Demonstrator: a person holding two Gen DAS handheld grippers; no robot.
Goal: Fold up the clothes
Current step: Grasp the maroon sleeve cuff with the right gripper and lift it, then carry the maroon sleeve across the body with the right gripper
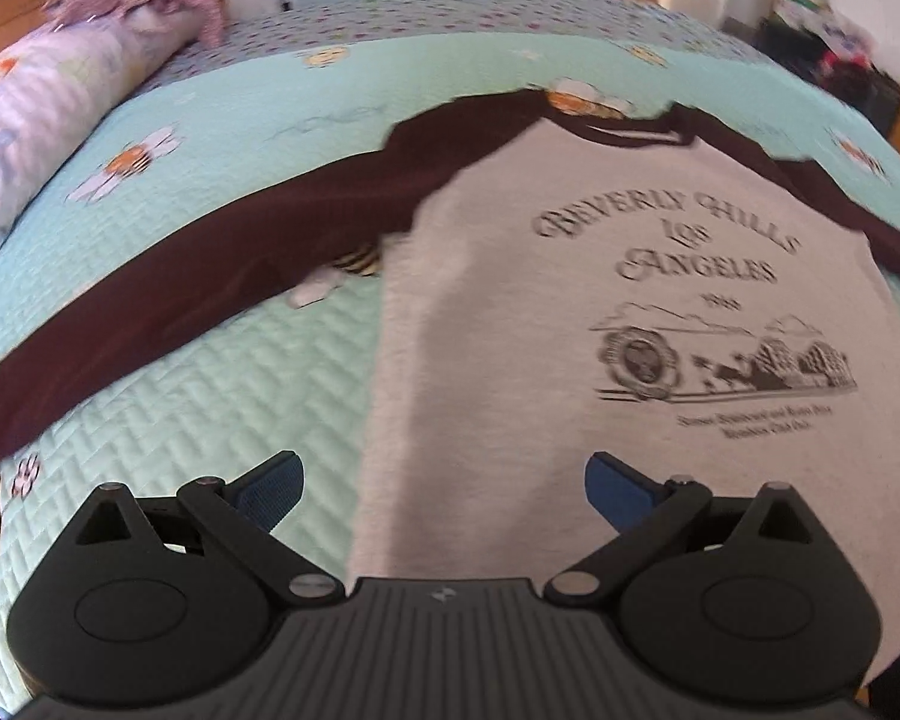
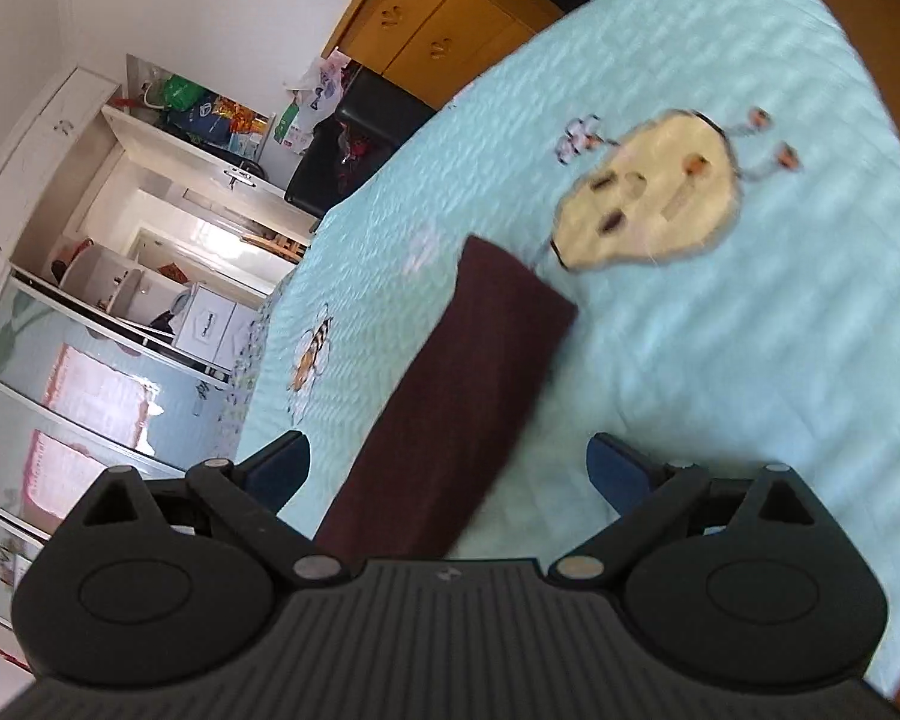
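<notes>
A shirt (image 1: 570,312) with a grey body and dark maroon sleeves lies spread face up on the quilt (image 1: 222,372) of a bed, so the folding looks to be at its start: the garment is laid out but no fold is made yet. The left gripper (image 1: 444,483) hovers over the lower left part of the body, its blue fingers (image 1: 273,489) wide apart and holding nothing. The right gripper (image 2: 448,468) hangs above the end of the right sleeve (image 2: 468,396), also spread wide and empty; whether either touches the cloth I cannot tell. The next move probably calls for pinching a sleeve or side edge and carrying it across the body.
</notes>
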